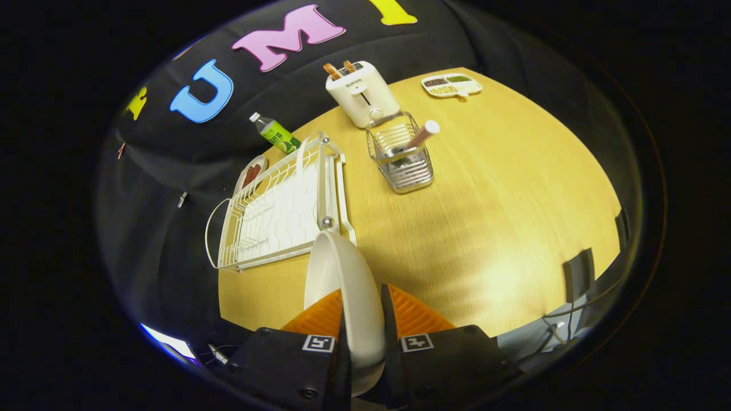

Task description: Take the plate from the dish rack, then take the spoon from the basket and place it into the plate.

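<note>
Gripping plate [342, 279] edge-on, claw [362, 319] clamped on it w/ both fingers, above bench [485, 217]; dish rack [280, 211] just beyond, spoon [421, 135] in basket [402, 154].

A white two-slot toaster [362, 94] with two brown slices standing in its slots sits at the far side of the pale wooden desk [485, 217]. Near it to one side lies a flat white board with dark patches [452, 85]. A green-labelled plastic bottle with a white cap [275, 133] lies tilted at the desk's far edge.
</note>
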The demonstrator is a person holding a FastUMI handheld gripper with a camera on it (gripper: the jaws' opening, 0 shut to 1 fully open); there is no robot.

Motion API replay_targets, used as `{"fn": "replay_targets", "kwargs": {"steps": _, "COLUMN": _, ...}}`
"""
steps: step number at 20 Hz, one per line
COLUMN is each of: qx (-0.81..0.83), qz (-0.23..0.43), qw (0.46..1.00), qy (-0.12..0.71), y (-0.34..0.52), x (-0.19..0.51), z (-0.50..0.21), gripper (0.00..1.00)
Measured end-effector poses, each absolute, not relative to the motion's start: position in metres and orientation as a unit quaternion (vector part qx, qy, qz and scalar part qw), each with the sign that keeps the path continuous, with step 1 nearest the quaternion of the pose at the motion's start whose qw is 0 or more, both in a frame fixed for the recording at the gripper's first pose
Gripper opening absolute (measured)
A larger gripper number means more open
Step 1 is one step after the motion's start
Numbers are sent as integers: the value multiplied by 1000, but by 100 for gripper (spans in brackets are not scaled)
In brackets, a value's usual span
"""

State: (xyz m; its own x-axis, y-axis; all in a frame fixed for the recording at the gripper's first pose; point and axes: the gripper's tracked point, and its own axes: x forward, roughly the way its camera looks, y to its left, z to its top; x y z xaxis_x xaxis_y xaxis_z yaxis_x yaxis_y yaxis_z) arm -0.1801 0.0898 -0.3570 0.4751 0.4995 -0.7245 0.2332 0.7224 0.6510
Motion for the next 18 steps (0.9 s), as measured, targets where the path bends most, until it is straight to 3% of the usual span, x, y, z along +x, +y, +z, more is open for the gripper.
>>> {"fn": "replay_targets", "kwargs": {"steps": 8, "qx": 437, "qz": 101, "qw": 736, "qy": 508, "y": 97, "x": -171, "z": -409, "gripper": 28}}
{"fn": "replay_targets", "kwargs": {"steps": 18, "qx": 330, "qz": 24, "qw": 786, "qy": 523, "y": 43, "x": -166, "z": -444, "gripper": 58}}
